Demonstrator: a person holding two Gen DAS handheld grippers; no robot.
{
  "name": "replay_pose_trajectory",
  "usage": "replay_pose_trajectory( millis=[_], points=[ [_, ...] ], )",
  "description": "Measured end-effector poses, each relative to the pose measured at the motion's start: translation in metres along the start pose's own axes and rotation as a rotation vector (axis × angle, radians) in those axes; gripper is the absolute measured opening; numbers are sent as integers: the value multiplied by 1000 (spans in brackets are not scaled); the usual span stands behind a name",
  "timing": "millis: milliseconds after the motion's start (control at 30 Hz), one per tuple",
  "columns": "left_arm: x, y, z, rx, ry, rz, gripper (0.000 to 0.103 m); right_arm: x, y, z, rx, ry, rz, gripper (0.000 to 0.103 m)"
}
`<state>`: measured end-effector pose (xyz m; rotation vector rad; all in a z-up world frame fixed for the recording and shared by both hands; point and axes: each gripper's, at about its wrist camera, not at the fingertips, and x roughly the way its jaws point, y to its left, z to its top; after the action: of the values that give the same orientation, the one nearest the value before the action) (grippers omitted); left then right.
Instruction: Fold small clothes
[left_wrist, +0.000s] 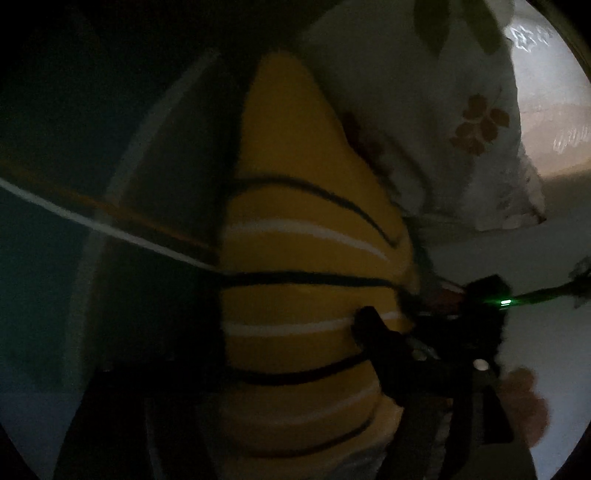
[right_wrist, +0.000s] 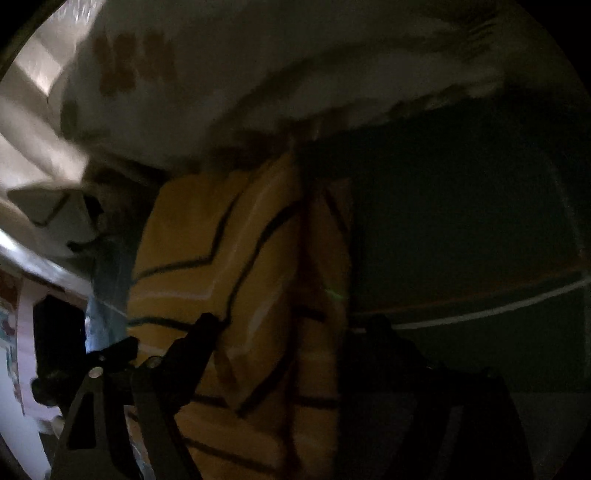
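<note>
A yellow garment (left_wrist: 295, 236) with thin black and white stripes fills the middle of both dark views; in the right wrist view (right_wrist: 236, 280) it hangs in folds. In the left wrist view my left gripper (left_wrist: 291, 332) has the cloth between its fingers; the right finger (left_wrist: 373, 332) shows dark against it, the left finger is lost in shadow. In the right wrist view my right gripper (right_wrist: 288, 332) has the same cloth between its two dark fingers (right_wrist: 199, 339). The other gripper's black body shows at the side in each view (left_wrist: 476, 317) (right_wrist: 59, 350).
A white floral sheet (left_wrist: 436, 122) lies beyond the garment, also in the right wrist view (right_wrist: 258, 74). A dark green cloth with a white line (left_wrist: 110, 229) (right_wrist: 461, 240) lies beside it. A person's hand (left_wrist: 524, 406) shows at lower right.
</note>
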<state>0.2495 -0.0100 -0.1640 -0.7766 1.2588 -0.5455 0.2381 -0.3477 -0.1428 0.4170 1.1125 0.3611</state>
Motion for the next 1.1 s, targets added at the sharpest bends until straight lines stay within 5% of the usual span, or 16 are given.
replay_pose_trajectory(
  millis=[100,167,233,400,600,733,800,933,1033,1100],
  points=[
    [6,-18,-4,57,14,53,67,2,9,-3,27,17,47,35],
    [-5,-24,-3,62,11,49,43,3,21,0,31,14,65,31],
    [-30,-33,-2,81,-10,30,37,-10,28,3,48,4,125,30],
    [-77,-56,-6,151,-55,117,39,-32,51,-9,49,-44,238,30],
    [-47,-41,-20,230,8,442,42,3,46,-32,24,27,39,44],
    [-71,-42,-41,250,-55,395,42,-51,59,-45,34,-105,8,44],
    [-87,-38,-52,241,-94,368,42,-73,81,-48,4,-166,11,32],
    [-107,-31,-60,229,-167,366,42,-84,112,-74,-10,-124,170,25],
    [-117,-27,-64,263,-196,387,42,-52,118,-101,-14,-53,33,25],
    [-124,-23,-66,300,-204,399,42,-31,101,-116,9,-5,-146,23]
  ],
)
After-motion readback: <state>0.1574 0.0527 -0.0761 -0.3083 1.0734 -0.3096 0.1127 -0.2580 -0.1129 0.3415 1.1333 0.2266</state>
